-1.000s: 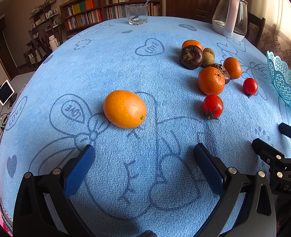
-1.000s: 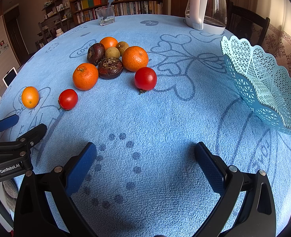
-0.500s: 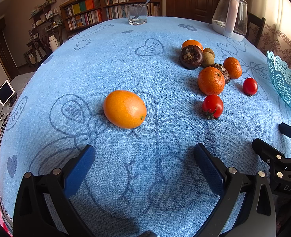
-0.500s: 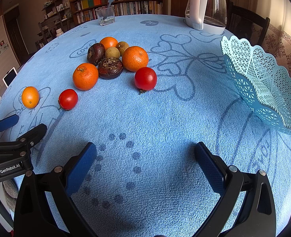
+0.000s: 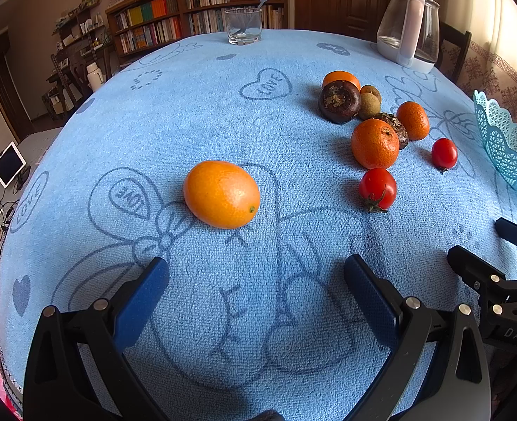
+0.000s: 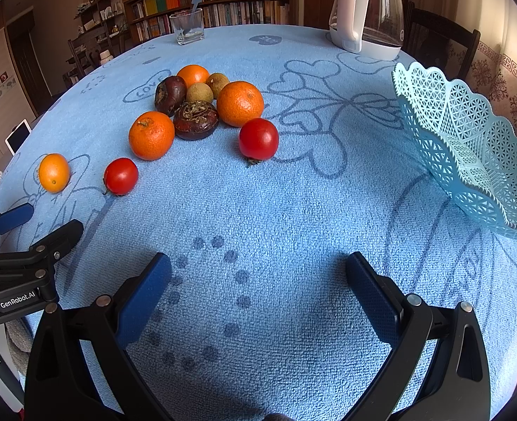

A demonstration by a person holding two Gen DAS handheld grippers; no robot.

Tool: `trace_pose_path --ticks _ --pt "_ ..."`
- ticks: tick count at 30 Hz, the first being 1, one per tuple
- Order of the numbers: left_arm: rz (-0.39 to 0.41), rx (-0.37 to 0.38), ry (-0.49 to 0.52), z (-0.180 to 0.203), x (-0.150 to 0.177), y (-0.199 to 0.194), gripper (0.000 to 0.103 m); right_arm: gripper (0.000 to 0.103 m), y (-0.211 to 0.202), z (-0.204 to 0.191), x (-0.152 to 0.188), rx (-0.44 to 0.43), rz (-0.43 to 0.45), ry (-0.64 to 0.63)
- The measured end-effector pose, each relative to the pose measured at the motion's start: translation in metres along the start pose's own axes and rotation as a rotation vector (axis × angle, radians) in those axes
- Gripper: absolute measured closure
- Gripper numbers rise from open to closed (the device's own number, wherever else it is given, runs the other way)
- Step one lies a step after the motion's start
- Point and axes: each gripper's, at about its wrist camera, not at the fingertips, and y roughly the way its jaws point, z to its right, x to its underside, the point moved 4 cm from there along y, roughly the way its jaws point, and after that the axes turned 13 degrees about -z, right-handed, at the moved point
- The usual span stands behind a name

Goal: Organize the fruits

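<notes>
Table (image 6: 293, 210) under blue towelling cloth. Lattice basket (image 6: 468, 147) at right edge, tilted, nothing visible inside. Left gripper (image 5: 256, 279) and right gripper (image 6: 258, 273) both spread wide, nothing held. Fruit cluster (image 6: 202, 105) mid-table; lone oval orange fruit (image 5: 221, 194) ahead of left gripper.

Ahead of you a blue tablecloth (image 6: 276, 210) printed with hearts and "LOVE" covers the table; at its far edge you see a glass tumbler (image 5: 243, 26) holding a spoon, and to the right a clear jug (image 6: 367, 14) with a white handle. Beyond stand bookshelves (image 5: 202, 10); a tablet (image 5: 8, 166) lies on the floor at left.
</notes>
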Motion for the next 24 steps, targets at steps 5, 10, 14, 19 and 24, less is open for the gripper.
trace_pose_path --ticks 5,10,14,19,24 --pt "0.0 0.008 -0.004 -0.001 -0.001 -0.002 0.005 0.002 0.001 -0.001 -0.003 -0.001 0.0 0.0" --pt "0.002 0.019 -0.007 -0.003 -0.002 -0.002 0.005 0.002 -0.001 -0.003 -0.003 0.027 -0.004 -0.011" --pt "0.038 0.092 -0.033 -0.012 -0.001 -0.01 0.005 0.002 -0.004 -0.003 0.0 0.046 0.005 -0.022" --pt "0.095 0.161 -0.091 -0.036 0.005 -0.027 0.005 0.002 -0.02 -0.006 0.007 0.051 0.064 -0.043" --pt "0.109 0.151 -0.149 -0.062 0.009 -0.032 0.005 0.002 -0.03 -0.011 0.008 0.035 0.094 -0.062"
